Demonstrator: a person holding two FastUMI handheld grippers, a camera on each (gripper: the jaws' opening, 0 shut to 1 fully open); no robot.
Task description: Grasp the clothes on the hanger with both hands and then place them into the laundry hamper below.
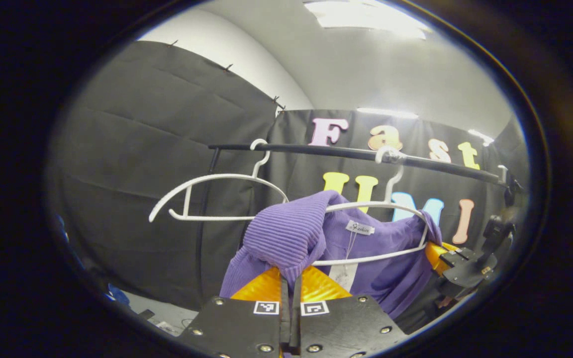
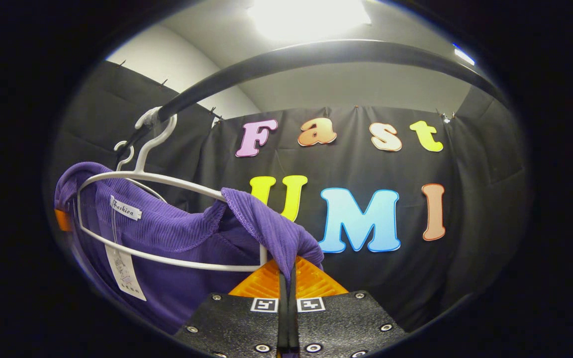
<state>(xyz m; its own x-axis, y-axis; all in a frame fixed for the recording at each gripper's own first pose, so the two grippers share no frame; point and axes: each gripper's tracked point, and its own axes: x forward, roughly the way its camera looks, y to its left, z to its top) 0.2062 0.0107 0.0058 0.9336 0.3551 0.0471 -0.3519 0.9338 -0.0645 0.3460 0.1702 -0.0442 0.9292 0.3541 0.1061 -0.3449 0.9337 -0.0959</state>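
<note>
Under the black rail (image 1: 346, 153), beside an empty hanger (image 1: 217, 196), both grippers (image 1: 290, 283) (image 2: 286, 278) pinch the purple top (image 1: 286, 233).

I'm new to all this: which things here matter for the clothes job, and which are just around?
In the job: purple garment, its white hanger, left gripper, right gripper.
Just there: empty white hanger, black rail.

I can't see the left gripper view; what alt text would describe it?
The left tool is shut on a purple garment's shoulder, still draped on a white hanger on a black rail. An empty hanger hangs alongside.
</note>
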